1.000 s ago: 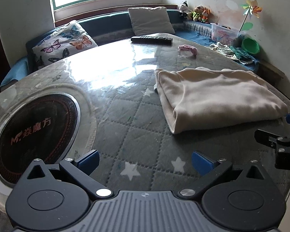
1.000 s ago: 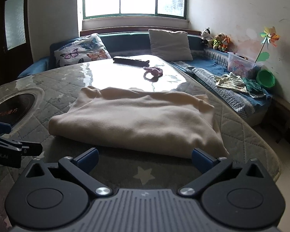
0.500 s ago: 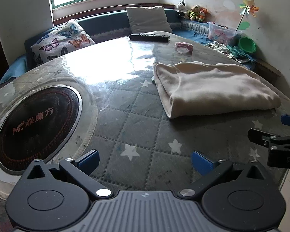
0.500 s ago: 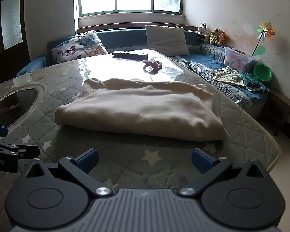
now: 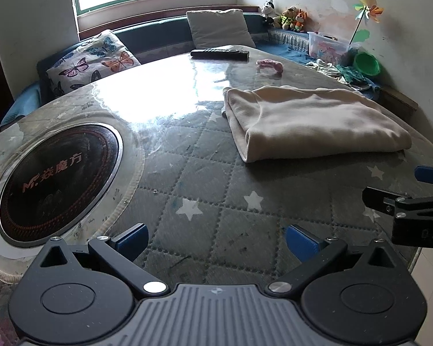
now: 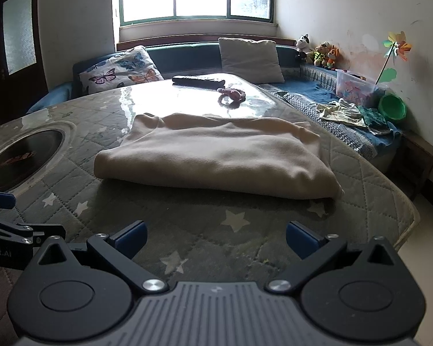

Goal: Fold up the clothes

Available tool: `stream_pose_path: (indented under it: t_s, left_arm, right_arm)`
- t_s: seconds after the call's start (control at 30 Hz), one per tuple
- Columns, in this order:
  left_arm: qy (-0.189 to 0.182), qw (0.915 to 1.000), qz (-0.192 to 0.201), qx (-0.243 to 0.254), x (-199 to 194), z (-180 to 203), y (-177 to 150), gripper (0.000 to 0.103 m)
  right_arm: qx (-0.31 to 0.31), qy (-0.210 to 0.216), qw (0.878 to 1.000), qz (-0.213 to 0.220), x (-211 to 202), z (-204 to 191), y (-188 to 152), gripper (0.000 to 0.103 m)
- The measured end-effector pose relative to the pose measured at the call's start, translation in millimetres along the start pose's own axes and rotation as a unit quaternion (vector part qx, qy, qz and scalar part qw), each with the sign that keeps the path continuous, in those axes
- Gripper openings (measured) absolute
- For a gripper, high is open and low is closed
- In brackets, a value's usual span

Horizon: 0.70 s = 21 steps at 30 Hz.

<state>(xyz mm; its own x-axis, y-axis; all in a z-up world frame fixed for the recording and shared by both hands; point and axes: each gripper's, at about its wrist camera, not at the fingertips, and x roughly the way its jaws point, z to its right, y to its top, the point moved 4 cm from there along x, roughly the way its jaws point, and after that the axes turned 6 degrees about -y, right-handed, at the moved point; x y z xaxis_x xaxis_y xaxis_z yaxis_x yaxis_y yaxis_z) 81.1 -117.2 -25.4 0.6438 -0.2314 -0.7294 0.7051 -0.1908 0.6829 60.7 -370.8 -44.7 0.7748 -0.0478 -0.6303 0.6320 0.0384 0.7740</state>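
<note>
- The cream garment [image 6: 216, 155] lies folded into a thick rectangle on the quilted table [image 6: 205, 230], toward its right side, well apart from both tools.
- The left gripper [image 5: 216, 240] hangs above the near table edge with its jaws spread wide and nothing between them.
- The right gripper [image 6: 215, 238] faces the garment's long folded edge; its jaws also stand wide apart and hold nothing.
- The cloth looks soft, light and fleecy, so it will likely sag and drape when lifted, and the layers may slide apart if only the top one is pinched.
- A sound hold would be at the two near corners of the rounded fold, taking all layers together, one corner for each tool.
- How many layers sit in the stack I cannot say for sure; the far edge is hidden behind the bulk.
- The shiny clear cover on the table may let the bundle slip when it is pushed.
- A remote control [image 5: 220, 54] and a pink toy [image 5: 270, 65] lie farther back, clear of the work.
</note>
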Motion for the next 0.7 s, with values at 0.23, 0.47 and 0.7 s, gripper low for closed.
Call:
stream_pose_path:
  t_s: [0.23, 0.47, 0.7]
  left_arm:
    - [0.0, 1.0, 0.002, 0.002, -3.5, 2.3, -2.2, 0.103]
    - [-0.002, 1.0, 0.005, 0.004, -6.6, 4.7, -3.0, 0.103]
    - [-0.001, 0.9999, 0.008, 0.008, -9.6, 6.5, -4.0, 0.103]
  right_arm:
    - [-0.001, 0.0, 1.0, 0.005, -6.7, -0.6, 0.3, 0.103]
    - [-0.002, 0.001, 1.0, 0.005, -8.4, -0.2, -0.6, 0.103]
    - [-0.001, 0.002, 1.0, 0.006, -11.3, -0.7, -2.0, 0.103]
